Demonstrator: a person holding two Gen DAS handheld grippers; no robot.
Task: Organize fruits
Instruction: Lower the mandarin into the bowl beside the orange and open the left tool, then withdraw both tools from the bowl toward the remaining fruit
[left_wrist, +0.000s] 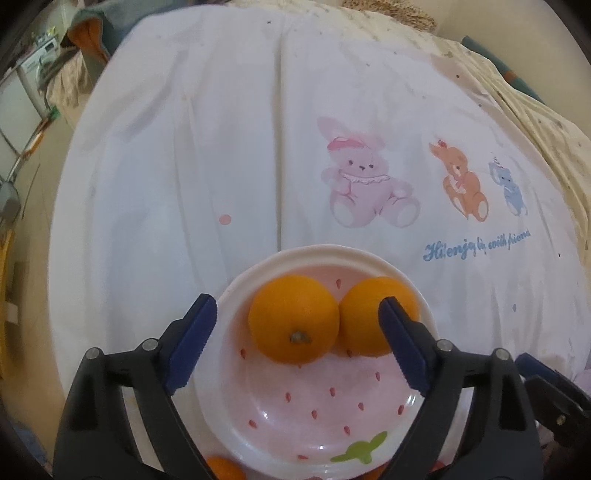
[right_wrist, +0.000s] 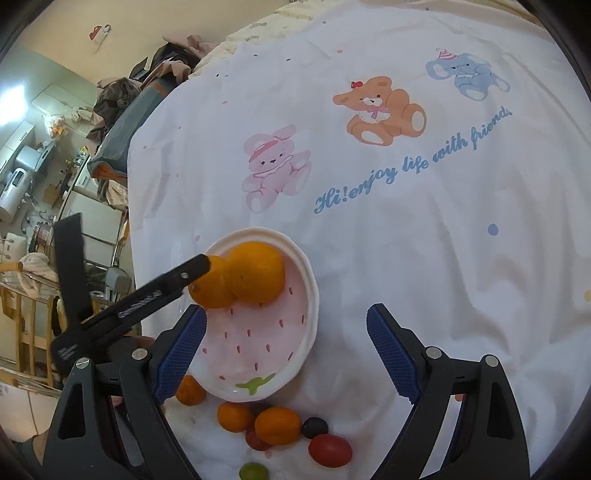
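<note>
A white bowl (left_wrist: 332, 252) with a pink strawberry pattern holds two oranges side by side, one (left_wrist: 293, 321) on the left and one (left_wrist: 365, 306) on the right. My left gripper (left_wrist: 295, 306) hangs open above them; its pads touch neither fruit, and its right finger covers part of the right orange. In the right wrist view, a black finger (right_wrist: 166, 286) of that gripper reaches over the oranges (right_wrist: 255, 273). My right gripper (right_wrist: 286, 313) stands open over the bowl's near rim (right_wrist: 314, 295), holding nothing. Several small fruits lie in front of the bowl: little oranges (right_wrist: 277, 424), a red tomato (right_wrist: 330, 449), a dark one (right_wrist: 314, 426).
A white cloth (right_wrist: 406, 229) printed with cartoon animals and blue lettering covers the surface. Its left edge (right_wrist: 135, 236) drops off beside the bowl toward a cluttered room with wooden furniture (right_wrist: 26, 332). A green fruit (right_wrist: 253, 472) lies at the bottom edge.
</note>
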